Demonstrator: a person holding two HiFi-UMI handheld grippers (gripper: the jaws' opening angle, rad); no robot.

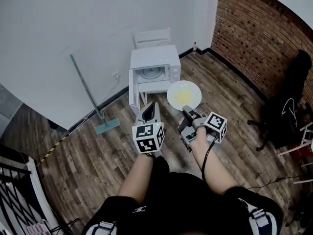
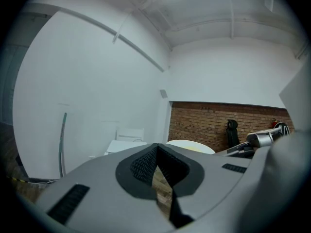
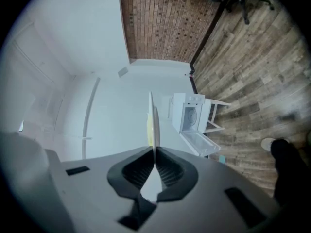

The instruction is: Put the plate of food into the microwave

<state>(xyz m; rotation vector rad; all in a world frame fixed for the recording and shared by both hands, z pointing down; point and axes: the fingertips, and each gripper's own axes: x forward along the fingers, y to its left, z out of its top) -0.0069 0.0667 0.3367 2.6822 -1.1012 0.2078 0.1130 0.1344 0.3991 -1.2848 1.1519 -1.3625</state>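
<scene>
A mop (image 1: pixel 107 127) leans on the white wall (image 1: pixel 73 23), a black office chair (image 1: pixel 288 102) stands by the brick wall (image 1: pixel 254 33).

The plate (image 1: pixel 184 95) is white and round, with pale yellow food in the middle. It is level in the air, pinched at its near rim by the right gripper (image 1: pixel 188 112). The white microwave (image 1: pixel 154 71) stands just behind, apart from the plate — its door is open to the left, and the turntable shows inside.

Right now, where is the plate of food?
In the head view the plate hangs mid-air just right of centre, its near rim pinched by the right gripper, just in front of the open microwave.
</scene>
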